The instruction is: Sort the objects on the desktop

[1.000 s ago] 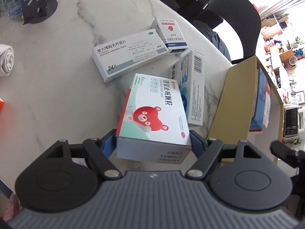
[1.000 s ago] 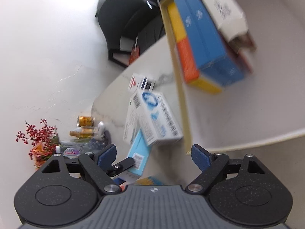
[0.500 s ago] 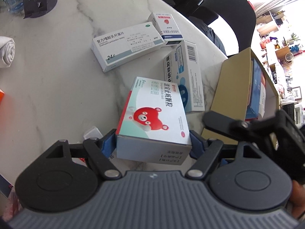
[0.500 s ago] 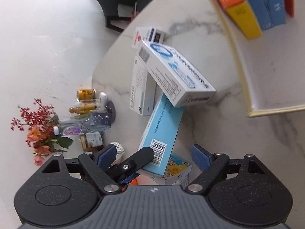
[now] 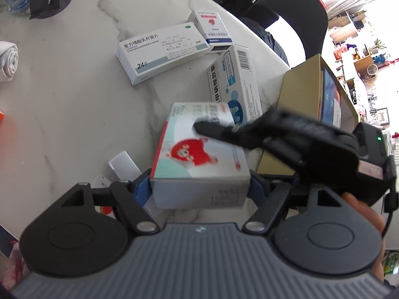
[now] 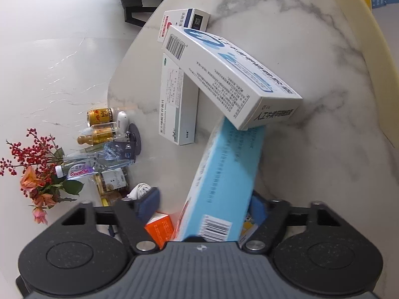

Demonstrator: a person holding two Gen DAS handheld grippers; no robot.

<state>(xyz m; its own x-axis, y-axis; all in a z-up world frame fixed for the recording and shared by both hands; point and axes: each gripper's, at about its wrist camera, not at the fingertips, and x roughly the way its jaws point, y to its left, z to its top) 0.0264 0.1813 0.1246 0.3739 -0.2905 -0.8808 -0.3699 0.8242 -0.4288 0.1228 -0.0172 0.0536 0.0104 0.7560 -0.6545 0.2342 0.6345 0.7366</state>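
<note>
Since a second ago my right gripper (image 6: 203,208) is dropping in from the carton side, and its black finger is now crossing over the bear-printed box (image 5: 199,159). My left gripper (image 5: 199,189) is still clamping that box at its near end, pads pressing both sides. The right gripper's jaws are closing around the same box, seen from its pale blue underside; I cannot tell whether both pads are touching it. Just ahead, a white-and-blue box (image 5: 234,84) is leaning on the held box. Beyond it, two more medicine boxes are lying on the marble desk (image 5: 62,99). Right of my left gripper, an open cardboard carton (image 5: 299,87) is sitting.
</note>
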